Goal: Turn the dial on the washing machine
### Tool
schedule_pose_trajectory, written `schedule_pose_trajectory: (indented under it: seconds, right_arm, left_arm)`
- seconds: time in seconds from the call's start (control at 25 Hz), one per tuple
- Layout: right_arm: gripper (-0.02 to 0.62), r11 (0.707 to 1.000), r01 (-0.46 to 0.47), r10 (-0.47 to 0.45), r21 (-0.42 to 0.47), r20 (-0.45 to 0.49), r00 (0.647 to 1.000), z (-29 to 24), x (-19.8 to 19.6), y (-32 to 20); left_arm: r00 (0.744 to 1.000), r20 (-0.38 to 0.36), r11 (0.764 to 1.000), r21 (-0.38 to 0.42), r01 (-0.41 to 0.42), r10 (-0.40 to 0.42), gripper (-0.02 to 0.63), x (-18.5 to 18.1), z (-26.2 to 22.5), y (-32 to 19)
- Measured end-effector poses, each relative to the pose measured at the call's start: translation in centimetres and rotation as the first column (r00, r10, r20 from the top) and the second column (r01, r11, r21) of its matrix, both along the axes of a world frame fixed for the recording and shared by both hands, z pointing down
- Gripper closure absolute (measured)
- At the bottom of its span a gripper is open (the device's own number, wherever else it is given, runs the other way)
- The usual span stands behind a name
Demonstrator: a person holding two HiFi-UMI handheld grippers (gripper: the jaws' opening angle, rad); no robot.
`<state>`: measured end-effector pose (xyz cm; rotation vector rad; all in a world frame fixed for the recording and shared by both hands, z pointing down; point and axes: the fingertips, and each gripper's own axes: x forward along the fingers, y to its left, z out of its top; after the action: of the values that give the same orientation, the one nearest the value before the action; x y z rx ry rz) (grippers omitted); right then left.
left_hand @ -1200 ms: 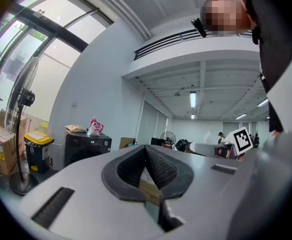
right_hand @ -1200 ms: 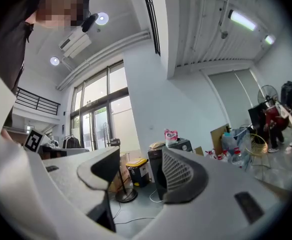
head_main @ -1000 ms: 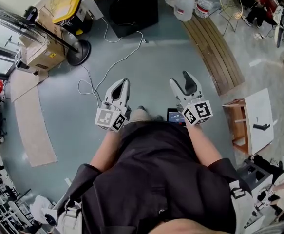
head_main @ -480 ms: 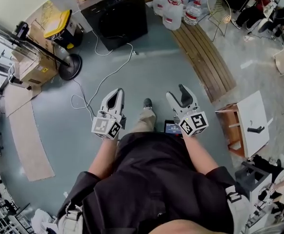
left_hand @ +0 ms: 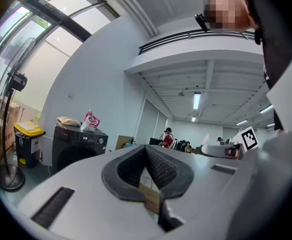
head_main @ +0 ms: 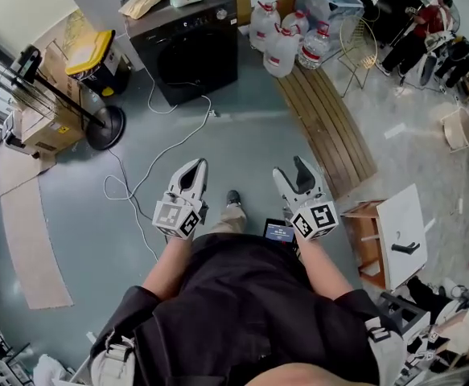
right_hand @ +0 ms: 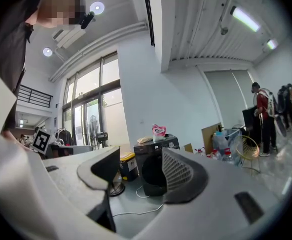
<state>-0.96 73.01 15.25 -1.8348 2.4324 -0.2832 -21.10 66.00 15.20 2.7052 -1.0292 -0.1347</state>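
Grey floor (head_main: pixel 242 127) all round. Washing machine (head_main: pixel 187 51) sits at 11 o'clock against the wall, dial (head_main: pixel 220 14) on its top front panel, well apart from both grippers. Left gripper (head_main: pixel 195 167): fingers pressed together, empty. Right gripper (head_main: pixel 293 170): fingers spread, empty.

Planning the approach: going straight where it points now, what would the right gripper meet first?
Probably the washing machine, framed between its open jaws; only floor seems to lie before it.
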Motion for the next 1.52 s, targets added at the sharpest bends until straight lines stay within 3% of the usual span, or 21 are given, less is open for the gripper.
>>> schedule_pose_trajectory:
  seconds: [0.4, 0.6, 0.84, 1.12, 1.52]
  right_arm:
    - [0.33, 1.0, 0.018, -0.017, 0.021, -0.019, 1.0, -2.5, 3.5, -12.9]
    - [0.33, 0.999, 0.02, -0.018, 0.048, -0.055, 0.998, -3.2, 4.9, -17.6]
    - [0.33, 0.998, 0.056, -0.056, -0.004, -0.06, 0.997, -1.5, 6.4, -21.5]
    - [0.33, 0.994, 0.111, -0.112, -0.02, -0.029, 0.993, -0.3, 8.6, -28.6]
    - [0.33, 0.98, 0.199, -0.199, 0.023, -0.017, 0.98, -1.7, 16.6, -41.4]
  left_arm:
    - [0.999, -0.041, 1.0, 0.011, -0.003, 0.003, 0.612, 3.6, -1.8, -12.8]
    - [0.999, -0.034, 0.998, 0.055, -0.014, 0.016, 0.612, 4.9, -2.4, -17.0]
    - [0.998, -0.054, 1.0, 0.012, 0.022, -0.021, 0.612, 6.1, -1.1, -20.7]
    - [0.999, 0.018, 0.999, 0.003, 0.043, -0.043, 0.612, 8.6, 0.4, -26.0]
    - [0.993, 0.05, 0.992, -0.055, 0.113, -0.11, 0.612, 16.7, 1.2, -36.7]
